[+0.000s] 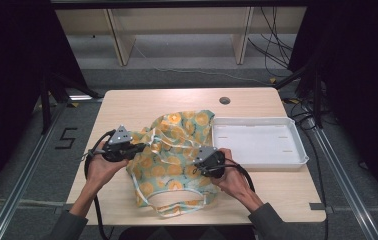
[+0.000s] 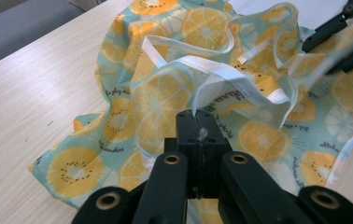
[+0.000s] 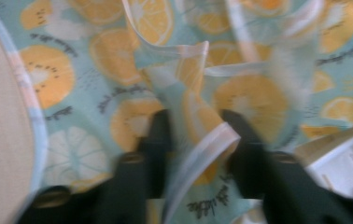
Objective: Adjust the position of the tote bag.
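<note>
fruit-print cloth bag lies crumpled in the middle of the desk, white-trimmed handle loop trailing toward the person's edge. white tray sits just beside it on the right, nothing in it; likely where the cloth is meant to end up once it is tidied, though that is a guess.

left claw: jaws fully together, pinching a thin bit of the white trim right at the tips. the strap rises out of the pinch and loops back over the cloth. held low and close to the desk at the bag's left edge; reads as an anchor, pinning one side so the other hand can work against it.

right claw: jaws stand a little apart, one each side of a raised fold with white trim along its edge. the view is blurred, so i cannot tell whether the pads press the fold or merely bracket it. it sits at the bag's right side, near the tray's near-left corner.

judgement: the two hands sit on opposite sides of the bundle so it can be pulled flat or lifted between them. the right grip is not clearly made; a pull now could slip off the fold.

both forearms enter from the near edge, sleeves grey.
</note>
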{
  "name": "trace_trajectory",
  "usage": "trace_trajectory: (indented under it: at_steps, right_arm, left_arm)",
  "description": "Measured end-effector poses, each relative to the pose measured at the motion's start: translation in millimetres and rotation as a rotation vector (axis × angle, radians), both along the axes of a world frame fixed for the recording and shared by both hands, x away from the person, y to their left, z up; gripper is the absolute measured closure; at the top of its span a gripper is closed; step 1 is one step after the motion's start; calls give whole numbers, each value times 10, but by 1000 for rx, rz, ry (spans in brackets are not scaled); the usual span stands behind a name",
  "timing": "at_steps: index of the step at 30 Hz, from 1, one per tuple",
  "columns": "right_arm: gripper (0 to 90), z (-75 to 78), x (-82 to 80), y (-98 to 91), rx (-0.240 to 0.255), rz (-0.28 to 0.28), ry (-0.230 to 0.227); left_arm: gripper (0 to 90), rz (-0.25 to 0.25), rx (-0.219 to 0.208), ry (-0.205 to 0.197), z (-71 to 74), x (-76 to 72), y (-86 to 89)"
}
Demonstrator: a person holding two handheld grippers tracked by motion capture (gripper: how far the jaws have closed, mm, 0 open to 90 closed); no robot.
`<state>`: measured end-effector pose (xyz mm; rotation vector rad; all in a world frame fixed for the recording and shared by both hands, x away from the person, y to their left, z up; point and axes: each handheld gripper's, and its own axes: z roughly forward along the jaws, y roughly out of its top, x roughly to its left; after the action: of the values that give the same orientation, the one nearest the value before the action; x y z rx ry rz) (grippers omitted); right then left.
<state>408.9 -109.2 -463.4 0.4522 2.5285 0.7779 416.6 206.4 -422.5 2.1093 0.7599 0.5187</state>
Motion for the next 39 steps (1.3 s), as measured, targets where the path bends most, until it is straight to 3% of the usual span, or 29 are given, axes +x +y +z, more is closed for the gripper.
trace_trajectory:
  at_steps: [1, 2, 3, 5, 7, 8, 9, 13, 17, 20, 24, 26, 29, 36, 39]
  right_arm:
    - [782, 0, 0, 0, 0, 0, 0]
    - [871, 58, 37, -49, 64, -1, 8]
    - [871, 58, 37, -49, 64, -1, 8]
    - [893, 144, 94, -110, 132, -6, 16]
    - [898, 237, 164, -158, 204, -8, 38]
    - [900, 362, 244, -197, 276, -15, 41]
    - [900, 362, 244, -197, 276, -15, 41]
    - [900, 592, 411, -234, 379, -16, 13]
    - [900, 786, 637, -182, 402, -26, -25]
    - [900, 846, 737, -144, 405, -46, -34]
    - [900, 960, 1009, -9, 391, -67, -74]
    - [900, 970, 1040, 10, 390, -82, -76]
    - [900, 993, 1212, 59, 374, -112, -83]
    - [900, 892, 1526, 81, 356, -187, -98]
    - [900, 831, 1631, 68, 353, -224, -74]
  left_arm:
    - [899, -6, 7, -6, 10, 6, 13]
    - [899, 4, 4, -9, 16, 5, 23]
    - [899, 2, -3, -9, 21, 12, 36]
    - [899, 11, -5, -12, 36, 21, 70]
    - [899, 20, -11, -14, 45, 35, 105]
    - [899, 25, -12, -17, 48, 46, 127]
    - [899, 25, -6, -20, 54, 59, 147]
    - [899, 50, -32, -22, 57, 122, 248]
    - [900, 102, -62, -33, 83, 201, 334]
    - [899, 117, -89, -46, 103, 251, 359]
    - [899, 142, -122, -62, 155, 341, 388]
    - [899, 152, -132, -66, 179, 402, 400]
    - [899, 174, -136, -71, 191, 516, 413]
    - [899, 219, -147, -67, 199, 782, 422]
    - [899, 238, -137, -69, 199, 886, 393]
